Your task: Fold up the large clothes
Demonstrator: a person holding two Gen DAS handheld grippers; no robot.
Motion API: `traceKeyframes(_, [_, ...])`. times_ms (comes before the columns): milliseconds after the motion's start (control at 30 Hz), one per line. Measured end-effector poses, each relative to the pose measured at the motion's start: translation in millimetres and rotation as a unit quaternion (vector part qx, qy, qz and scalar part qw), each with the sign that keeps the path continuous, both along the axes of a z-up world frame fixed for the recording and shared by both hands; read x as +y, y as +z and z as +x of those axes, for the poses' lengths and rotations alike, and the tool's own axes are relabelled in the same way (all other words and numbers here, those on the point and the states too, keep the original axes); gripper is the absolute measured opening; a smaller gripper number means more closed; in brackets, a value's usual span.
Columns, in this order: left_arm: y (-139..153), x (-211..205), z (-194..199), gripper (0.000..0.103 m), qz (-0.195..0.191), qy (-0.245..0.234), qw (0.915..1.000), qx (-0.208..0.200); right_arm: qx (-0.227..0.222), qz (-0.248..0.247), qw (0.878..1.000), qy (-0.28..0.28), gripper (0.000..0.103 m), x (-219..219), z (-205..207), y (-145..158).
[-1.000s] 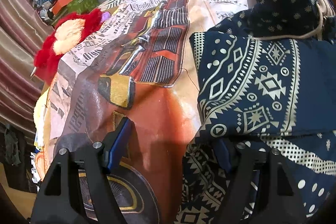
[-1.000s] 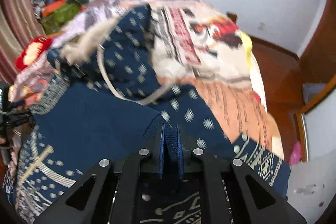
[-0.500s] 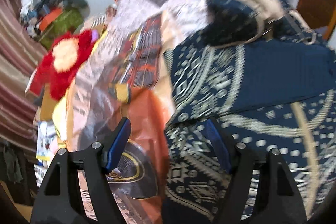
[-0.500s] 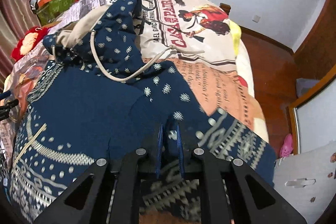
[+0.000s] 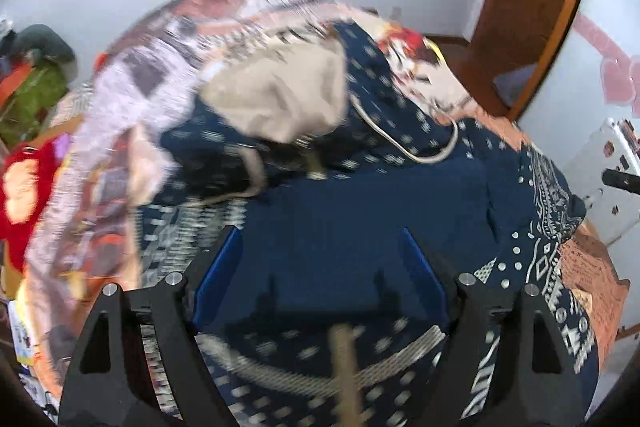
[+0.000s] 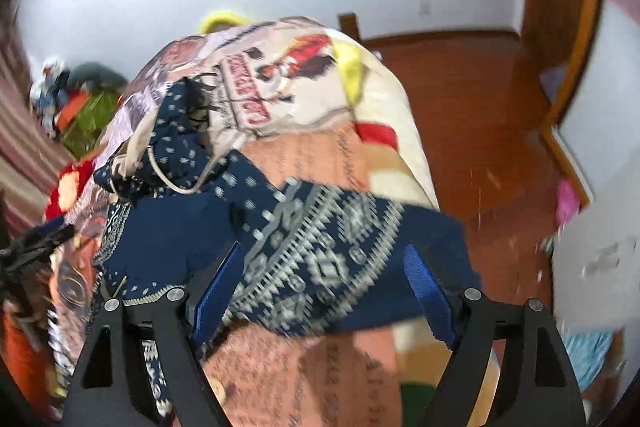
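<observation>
A large navy hoodie [image 5: 360,203] with white geometric patterns lies on a bed with a printed orange and cream cover [image 5: 160,75]. Its beige-lined hood [image 5: 288,95] and drawcord [image 5: 416,151] lie at the far end. My left gripper [image 5: 320,259] is open above the hoodie's plain navy middle. In the right wrist view the patterned sleeve [image 6: 320,251] lies across the cover [image 6: 300,115]. My right gripper [image 6: 324,279] is open over that sleeve, holding nothing.
A red plush toy [image 5: 20,187] lies at the bed's left edge. A pile of clothes and bags [image 6: 76,99] sits in the far left corner. Wooden floor [image 6: 480,131] and a door frame [image 6: 576,27] lie to the right.
My right gripper has let go of the sleeve, opened and pulled back. My left gripper has swung right from the bed cover to over the hoodie's middle.
</observation>
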State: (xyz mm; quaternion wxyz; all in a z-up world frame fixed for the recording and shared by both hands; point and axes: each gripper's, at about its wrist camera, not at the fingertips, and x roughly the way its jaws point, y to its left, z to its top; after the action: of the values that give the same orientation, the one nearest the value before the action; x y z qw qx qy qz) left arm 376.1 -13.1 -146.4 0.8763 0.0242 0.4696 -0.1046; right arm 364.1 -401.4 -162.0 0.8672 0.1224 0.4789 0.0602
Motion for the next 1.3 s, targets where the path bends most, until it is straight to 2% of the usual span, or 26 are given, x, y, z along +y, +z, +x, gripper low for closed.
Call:
traceKeyframes(133, [-42, -22, 26, 0.08, -0.014, 0.004, 0.998, 0.062, 0.035, 0.027, 0.999, -0.026, 0.081, -29, -7, -25])
traceKeyframes(233, [-62, -29, 37, 0.08, -0.02, 0.008, 0.9956, 0.091, 0.067, 0.063, 0.994, -0.051, 0.081, -50, -5, -49])
traceKeyframes(367, [-76, -36, 45, 0.08, -0.022, 0.006, 0.9933, 0.113, 0.098, 0.122, 0.984, -0.086, 0.081, -72, 6, -79])
traceKeyframes(533, [-79, -41, 52, 0.08, -0.028, 0.006, 0.993, 0.115, 0.124, 0.177, 0.97, -0.112, 0.081, -82, 23, -110])
traceKeyframes(667, [-82, -47, 58, 0.08, -0.028, 0.005, 0.9934, 0.111, 0.128, 0.178, 0.969, -0.112, 0.08, -80, 24, -109])
traceKeyframes(800, [-80, -40, 54, 0.08, -0.036, 0.006, 0.9932, 0.11, 0.133, 0.178, 0.97, -0.101, 0.08, -83, 5, -104])
traceKeyframes(967, [-78, -40, 52, 0.08, -0.035, 0.008, 0.9935, 0.108, 0.136, 0.189, 0.964, -0.127, 0.077, -85, 9, -115])
traceKeyframes(1067, [-76, -39, 48, 0.08, -0.032, 0.006, 0.9935, 0.109, 0.127, 0.172, 0.966, -0.144, 0.066, -84, 22, -118])
traceKeyframes(1167, [-74, -38, 43, 0.08, -0.027, 0.006, 0.9939, 0.107, 0.118, 0.163, 0.967, -0.157, 0.049, -86, 30, -118])
traceKeyframes(1233, [-72, -36, 41, 0.08, -0.023, 0.007, 0.9943, 0.104, 0.11, 0.15, 0.97, -0.159, 0.031, -87, 32, -113])
traceKeyframes(1300, [-69, -34, 39, 0.08, -0.019, 0.008, 0.995, 0.098, 0.099, 0.137, 0.973, -0.156, 0.021, -87, 33, -105])
